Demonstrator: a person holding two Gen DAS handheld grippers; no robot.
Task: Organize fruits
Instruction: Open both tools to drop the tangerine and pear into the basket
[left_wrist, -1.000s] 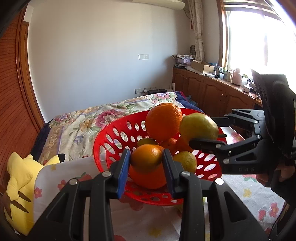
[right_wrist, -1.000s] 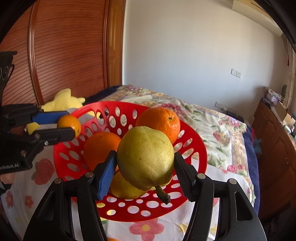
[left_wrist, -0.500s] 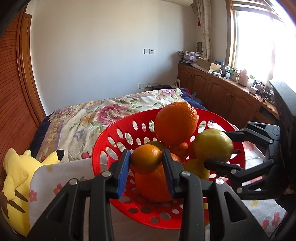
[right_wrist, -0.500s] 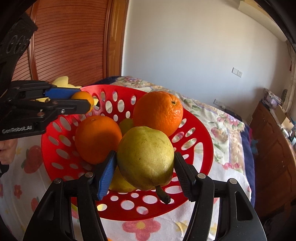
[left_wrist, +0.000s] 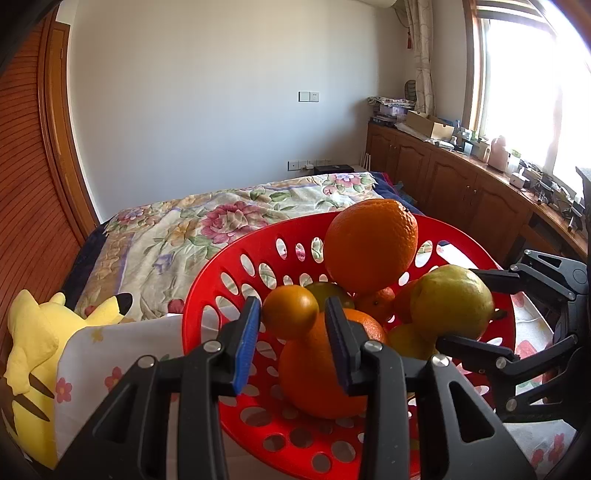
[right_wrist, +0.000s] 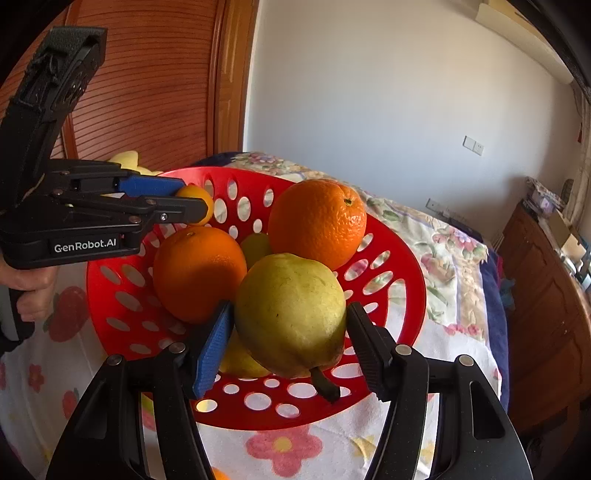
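Both grippers are loaded and hanging over the red basket (left_wrist: 229, 266).

Left gripper (left_wrist: 291, 314) pinches a small orange (left_wrist: 290, 312) between its pads; jaws are nearly as tight as they go. From the right wrist view that small orange (right_wrist: 197, 201) sits over the basket's far-left rim (right_wrist: 258, 177), so it is barely inside the wall line.

Right gripper (right_wrist: 290, 321) is clamped on a pear (right_wrist: 291, 314), jaws about half spread around its belly. The pear's long axis runs back toward the camera, stem (right_wrist: 325, 384) pointing down and out at the near rim, fat end toward the pile.

Basket already holds two big oranges (right_wrist: 199, 273) (right_wrist: 317, 221), with a greenish fruit (right_wrist: 255, 247) between them and a yellow one (right_wrist: 236, 362) partly hidden under the pear.

Key relation: the pear hangs just above the near side of the pile, directly over the yellow fruit, and the free floor lies between gripper and near rim. Judgement: the right hand is the better placed to drop first. The left needs to go further in past the rim, else the small orange could land on the wall and roll out onto the flowered sheet (right_wrist: 288, 443).
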